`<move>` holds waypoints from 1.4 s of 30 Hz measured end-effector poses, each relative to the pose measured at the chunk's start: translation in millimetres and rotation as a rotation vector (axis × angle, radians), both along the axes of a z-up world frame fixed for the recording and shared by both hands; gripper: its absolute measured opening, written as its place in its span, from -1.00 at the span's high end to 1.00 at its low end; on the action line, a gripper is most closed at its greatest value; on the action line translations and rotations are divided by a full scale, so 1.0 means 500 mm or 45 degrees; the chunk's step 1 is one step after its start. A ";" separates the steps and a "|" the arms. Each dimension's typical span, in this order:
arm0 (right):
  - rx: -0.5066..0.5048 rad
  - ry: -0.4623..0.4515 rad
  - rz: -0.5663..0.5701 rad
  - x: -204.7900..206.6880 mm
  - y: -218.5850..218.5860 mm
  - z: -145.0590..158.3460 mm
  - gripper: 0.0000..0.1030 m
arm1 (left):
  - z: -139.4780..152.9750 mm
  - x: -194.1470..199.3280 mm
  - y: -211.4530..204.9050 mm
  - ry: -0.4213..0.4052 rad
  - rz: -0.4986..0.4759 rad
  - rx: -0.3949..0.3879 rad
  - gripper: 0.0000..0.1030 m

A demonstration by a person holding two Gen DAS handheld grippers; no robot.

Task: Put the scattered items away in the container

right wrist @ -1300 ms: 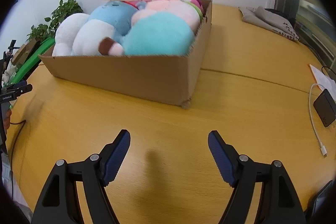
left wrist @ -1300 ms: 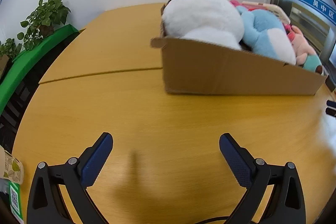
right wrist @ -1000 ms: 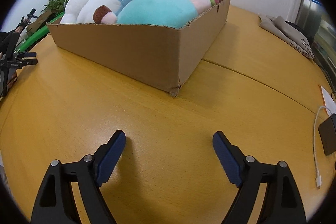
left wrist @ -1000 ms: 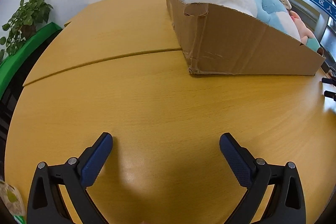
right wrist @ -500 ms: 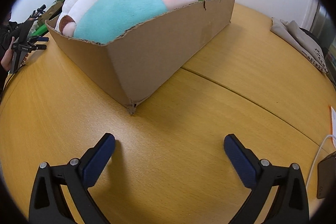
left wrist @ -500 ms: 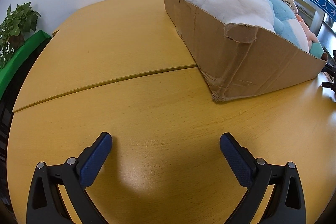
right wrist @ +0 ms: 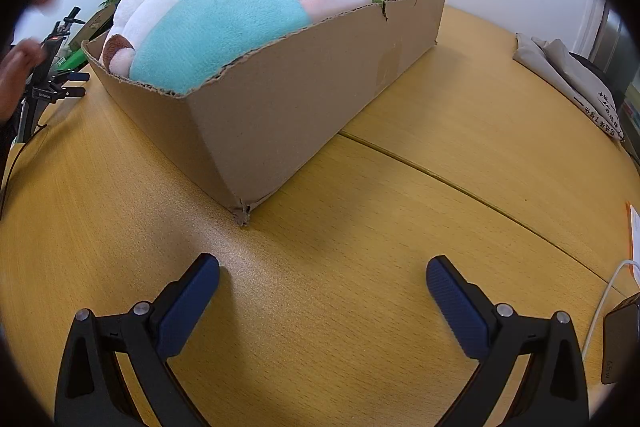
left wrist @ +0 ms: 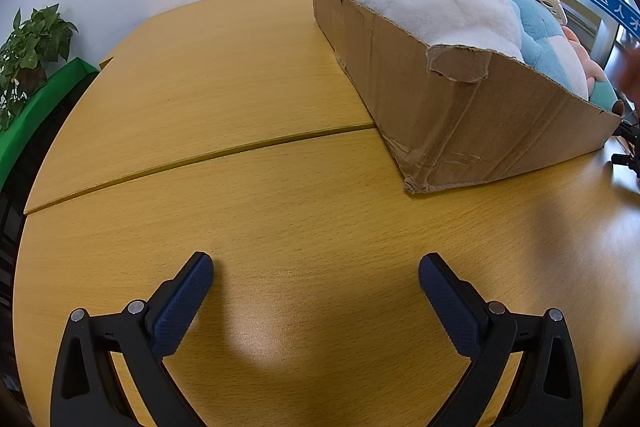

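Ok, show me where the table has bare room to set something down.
Bare wood lies between the left gripper and the cardboard box, and left of the box toward the plant. The box itself is crammed with plush toys. Near the right gripper, a cable crowds the right edge.

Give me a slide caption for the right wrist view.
Open right gripper hovers over the wooden table, facing a brown cardboard box filled with plush toys.

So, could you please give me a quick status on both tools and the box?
Left tool open, empty. Right tool open, empty. Cardboard box packed with plush toys. Table ahead clear.
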State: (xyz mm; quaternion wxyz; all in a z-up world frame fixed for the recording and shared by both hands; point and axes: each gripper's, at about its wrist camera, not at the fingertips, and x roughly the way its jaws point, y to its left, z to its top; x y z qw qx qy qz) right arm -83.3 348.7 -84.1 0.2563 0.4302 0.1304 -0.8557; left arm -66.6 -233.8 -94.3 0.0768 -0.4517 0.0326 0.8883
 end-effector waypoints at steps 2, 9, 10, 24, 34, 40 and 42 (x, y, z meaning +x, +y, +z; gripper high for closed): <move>0.000 0.000 0.000 0.000 0.000 0.000 -1.00 | 0.000 0.000 0.000 0.000 0.000 0.000 -1.00; 0.001 0.000 -0.001 -0.001 0.000 0.000 -1.00 | 0.000 -0.001 -0.002 0.000 0.000 0.001 -1.00; 0.001 0.000 -0.001 0.000 -0.001 0.000 -1.00 | 0.000 -0.001 -0.002 0.000 0.000 0.001 -1.00; 0.002 -0.001 -0.003 -0.002 -0.001 0.000 -1.00 | -0.001 0.000 -0.007 0.000 0.022 0.003 -1.00; 0.003 -0.001 -0.003 -0.005 0.000 -0.001 -1.00 | -0.003 -0.006 -0.015 0.000 0.034 0.003 -1.00; 0.003 -0.002 -0.004 -0.005 0.000 -0.001 -1.00 | -0.003 -0.006 -0.016 0.000 0.033 0.003 -1.00; 0.004 -0.001 -0.004 -0.004 -0.001 -0.001 -1.00 | -0.003 -0.005 -0.016 0.000 0.033 0.003 -1.00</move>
